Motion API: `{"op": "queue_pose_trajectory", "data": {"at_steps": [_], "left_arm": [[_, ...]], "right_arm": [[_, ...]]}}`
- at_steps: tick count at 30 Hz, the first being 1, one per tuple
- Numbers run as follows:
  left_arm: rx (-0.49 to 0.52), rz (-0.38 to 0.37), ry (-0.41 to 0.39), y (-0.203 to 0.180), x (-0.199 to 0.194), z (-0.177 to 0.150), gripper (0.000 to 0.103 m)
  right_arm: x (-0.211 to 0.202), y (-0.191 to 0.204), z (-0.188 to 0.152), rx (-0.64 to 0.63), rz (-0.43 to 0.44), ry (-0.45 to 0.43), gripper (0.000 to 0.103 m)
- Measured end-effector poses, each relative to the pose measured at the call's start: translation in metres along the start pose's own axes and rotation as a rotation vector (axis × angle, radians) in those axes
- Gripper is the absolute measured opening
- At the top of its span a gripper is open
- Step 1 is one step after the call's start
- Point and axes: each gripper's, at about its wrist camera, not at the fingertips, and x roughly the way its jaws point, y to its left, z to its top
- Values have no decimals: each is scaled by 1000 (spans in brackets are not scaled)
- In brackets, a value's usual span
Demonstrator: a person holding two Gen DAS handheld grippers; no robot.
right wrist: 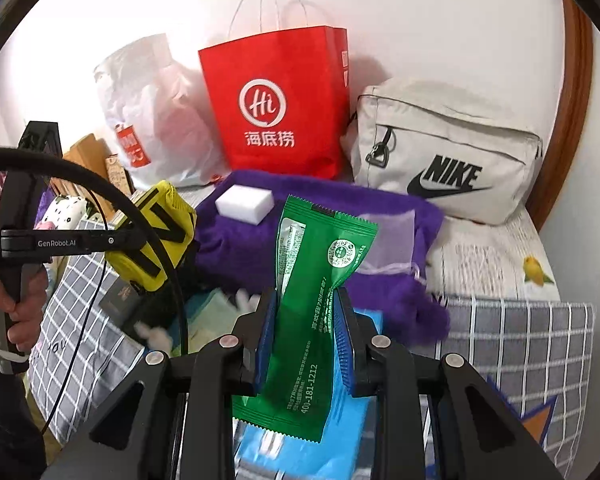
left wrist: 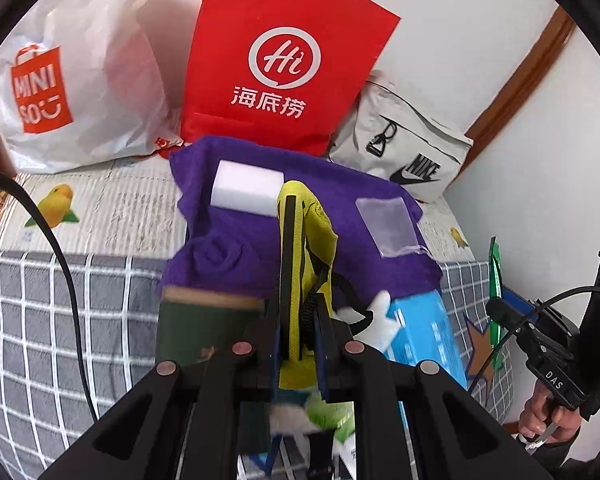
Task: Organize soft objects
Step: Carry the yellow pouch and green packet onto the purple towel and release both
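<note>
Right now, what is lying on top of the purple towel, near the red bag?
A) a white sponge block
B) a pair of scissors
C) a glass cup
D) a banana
A: a white sponge block rests on the purple towel just in front of the red bag, and the left wrist view shows it there too.

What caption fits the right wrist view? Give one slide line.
Right gripper shut on a crinkled green foil packet above a fuzzy purple towel bearing a white foam block.
</note>
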Motion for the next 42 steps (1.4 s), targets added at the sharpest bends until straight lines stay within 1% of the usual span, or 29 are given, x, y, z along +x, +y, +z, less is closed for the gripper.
{"op": "queue_pose_trajectory", "data": {"at_steps": [5, 9, 12, 15, 18, 21, 24, 25, 28, 31, 34, 36, 37, 38, 39, 42], "left_arm": [[-17, -5, 5, 3, 18, 21, 13], [-22, -11, 1, 5, 31, 35, 13], [-27, -12, 6, 7, 41, 43, 13], [-31, -9, 19, 11, 52, 48, 13], [-30, -2, 28, 14, 59, 51, 13], [-37, -8, 35, 20, 66, 52, 13], [-37, -5, 44, 25, 72, 52, 13], [-32, -1, 57, 26, 77, 53, 13], [-26, 22, 76, 26, 87, 53, 13], [-3, 25, 95, 25, 95, 53, 15], [0, 41, 117, 26, 99, 53, 18], [3, 54, 120, 26, 98, 52, 18], [10, 60, 120, 26, 97, 51, 18], [8, 64, 122, 27, 96, 51, 18], [7, 66, 128, 27, 95, 51, 18], [21, 68, 140, 28, 93, 48, 20]], "right_arm": [[22, -14, 24, 18, -20, -4, 28], [42, -26, 41, 19, -64, -9, 28], [64, -38, 54, 24, -83, 7, 28], [90, -47, 61, 24, -97, 44, 28], [115, -54, 63, 18, -94, 89, 28], [145, -60, 60, 18, -96, 157, 28], [160, -60, 52, 14, -88, 204, 29], [165, -60, 49, 8, -81, 220, 29], [177, -61, 45, -1, -101, 246, 29], [183, -63, 43, 3, -110, 267, 31], [185, -62, 40, 3, -99, 286, 39], [185, -62, 39, 1, -93, 294, 52], [182, -61, 39, 0, -95, 287, 56], [179, -61, 39, -3, -99, 280, 63], [175, -61, 40, -7, -105, 268, 66], [163, -60, 44, -19, -114, 238, 66]]}}
